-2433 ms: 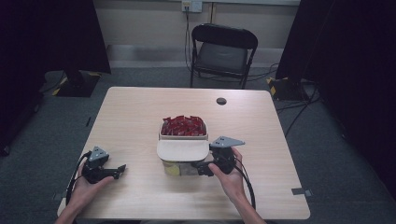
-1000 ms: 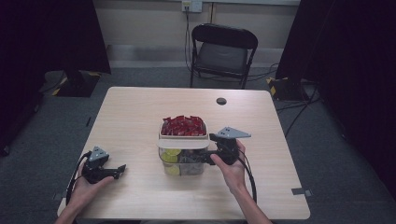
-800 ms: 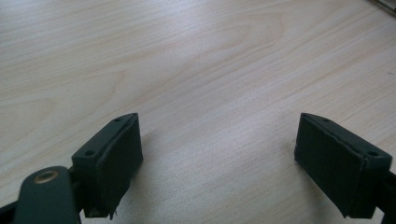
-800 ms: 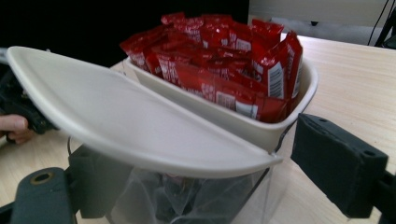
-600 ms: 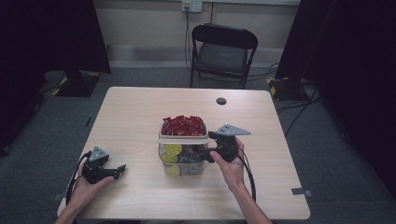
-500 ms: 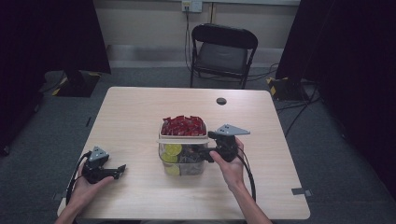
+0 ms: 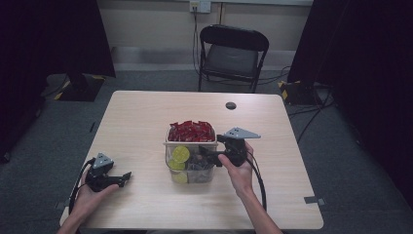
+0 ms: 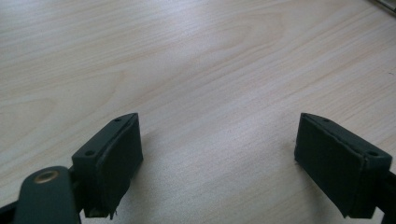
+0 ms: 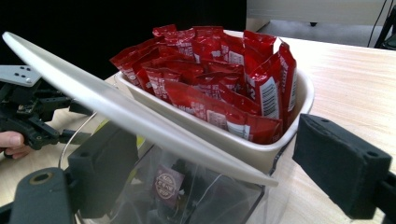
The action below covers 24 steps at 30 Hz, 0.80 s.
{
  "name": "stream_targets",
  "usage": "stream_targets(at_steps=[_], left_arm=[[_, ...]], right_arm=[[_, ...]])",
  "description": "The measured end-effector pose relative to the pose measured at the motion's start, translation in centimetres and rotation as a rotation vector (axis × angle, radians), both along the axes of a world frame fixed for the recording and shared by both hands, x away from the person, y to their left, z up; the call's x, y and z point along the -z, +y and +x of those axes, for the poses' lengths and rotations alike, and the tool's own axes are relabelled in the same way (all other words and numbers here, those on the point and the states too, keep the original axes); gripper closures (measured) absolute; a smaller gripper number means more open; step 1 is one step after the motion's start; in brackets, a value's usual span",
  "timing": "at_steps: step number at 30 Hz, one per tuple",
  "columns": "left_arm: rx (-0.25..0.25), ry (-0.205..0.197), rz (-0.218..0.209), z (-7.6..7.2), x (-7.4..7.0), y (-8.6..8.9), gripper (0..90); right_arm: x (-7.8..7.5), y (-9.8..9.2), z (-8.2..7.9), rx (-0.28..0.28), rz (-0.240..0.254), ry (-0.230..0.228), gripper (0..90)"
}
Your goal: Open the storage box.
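A clear plastic box (image 7: 192, 170) (image 9: 187, 196) holds lime slices (image 7: 180, 154) and tea bags (image 9: 168, 184). Its white lid (image 7: 191, 143) (image 9: 116, 107) is tipped up at a slant. My right gripper (image 7: 202, 153) (image 9: 217, 154) reaches in at the box's right side. Its jaws are wide apart: the left one sits under the lid, and the right one stands clear of the lid's edge. Just behind is a white bin (image 9: 280, 149) heaped with red sauce packets (image 7: 191, 130) (image 9: 210, 79). My left gripper (image 7: 127, 176) (image 8: 219, 163) (image 9: 81, 122) rests open on the table at the near left, with nothing in it.
A small black disc (image 7: 231, 105) lies near the far edge of the wooden table (image 7: 146, 117). A black folding chair (image 7: 233, 53) stands beyond the table, with dark curtains at both sides. Cables trail from both grippers.
The lid lay flat on the clear box at first and now stands tipped up. My right gripper rose slightly with it. In the last second little moved, and the left gripper stayed put.
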<state>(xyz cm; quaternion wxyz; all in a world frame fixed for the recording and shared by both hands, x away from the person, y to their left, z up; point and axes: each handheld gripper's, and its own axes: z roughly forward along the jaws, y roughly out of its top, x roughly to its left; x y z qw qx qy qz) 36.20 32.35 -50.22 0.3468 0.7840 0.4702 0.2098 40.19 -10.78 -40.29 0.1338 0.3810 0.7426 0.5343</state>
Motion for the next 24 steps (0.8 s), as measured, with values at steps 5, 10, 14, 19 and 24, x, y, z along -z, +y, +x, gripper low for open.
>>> stream_targets(at_steps=[5,10,14,19,24], left_arm=[[0.000,0.000,0.000,0.0,0.0,0.0,14.6],[0.000,0.000,-0.001,0.0,0.0,0.0,14.6],[0.000,0.000,0.000,0.0,0.0,0.0,14.6],[-0.003,0.000,-0.002,0.0,0.0,0.0,14.7],[-0.003,0.000,-0.002,0.0,0.0,0.0,14.7]], right_arm=[[0.0,0.0,0.3,0.003,0.000,0.002,13.7],[-0.2,0.1,0.4,0.011,-0.009,0.017,13.6],[-0.6,0.3,0.6,0.018,-0.012,0.011,13.7],[-0.9,0.3,0.8,0.019,-0.005,0.009,13.7],[-1.1,0.4,1.2,0.022,-0.007,0.005,13.7]])
